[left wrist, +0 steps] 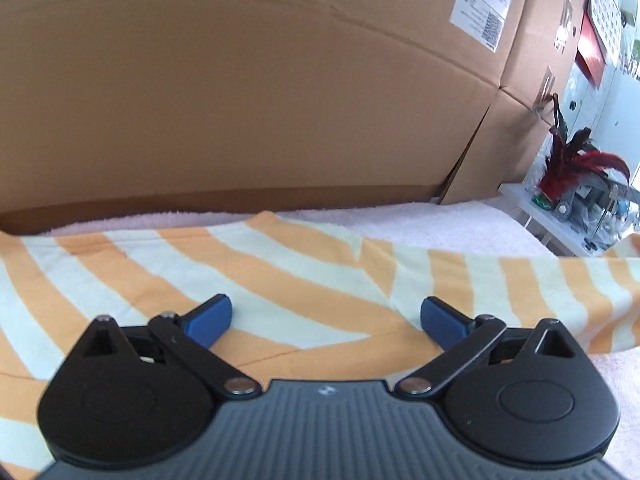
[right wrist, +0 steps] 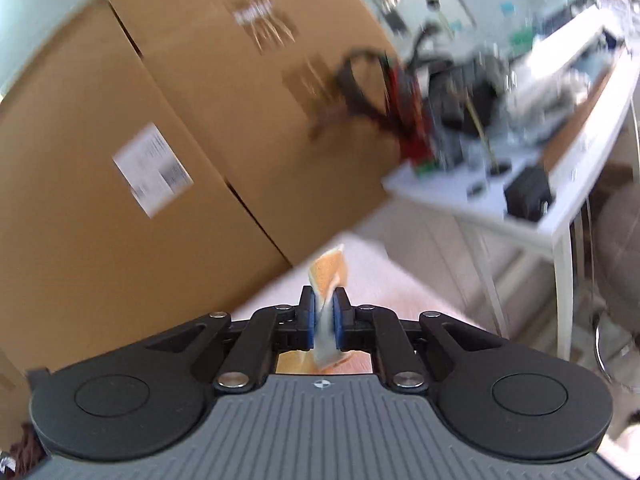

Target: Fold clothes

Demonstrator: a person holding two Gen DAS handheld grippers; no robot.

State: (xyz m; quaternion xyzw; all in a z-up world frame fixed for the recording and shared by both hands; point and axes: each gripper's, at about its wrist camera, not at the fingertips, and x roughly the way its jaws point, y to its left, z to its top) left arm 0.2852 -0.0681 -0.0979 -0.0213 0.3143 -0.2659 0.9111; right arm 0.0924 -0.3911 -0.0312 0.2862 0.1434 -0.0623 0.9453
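Left gripper (left wrist: 326, 318): jaws spread wide, nothing between the blue pads (left wrist: 212, 318). It hangs just above the shirt (left wrist: 200, 272), an orange-and-cream striped garment spread flat on a pale pink towel (left wrist: 460, 226). Whether the fingertips touch the cloth cannot be told. One sleeve (left wrist: 520, 280) runs off to the right of the view, past the right-hand finger, toward the edge of the frame.

Right gripper (right wrist: 325, 316): jaws nearly closed, pinching a bunched strip of the same striped fabric (right wrist: 329, 272). The cloth pokes up beyond the pads and also hangs below them, showing through the gap in the gripper body. View here is motion-blurred and tilted.

Surroundings: big cardboard boxes (left wrist: 260, 92) stand directly behind the towel, close to the shirt's far edge, walling off that side. A white shipping label (left wrist: 482, 2) is stuck on the nearer box. To the right, a white side table (right wrist: 520, 208) sits apart from the towel, loaded with clutter too blurred to name; a red-and-black feathery ornament (left wrist: 580, 160) stands on it. The towel's far right corner lies between the boxes and that table.
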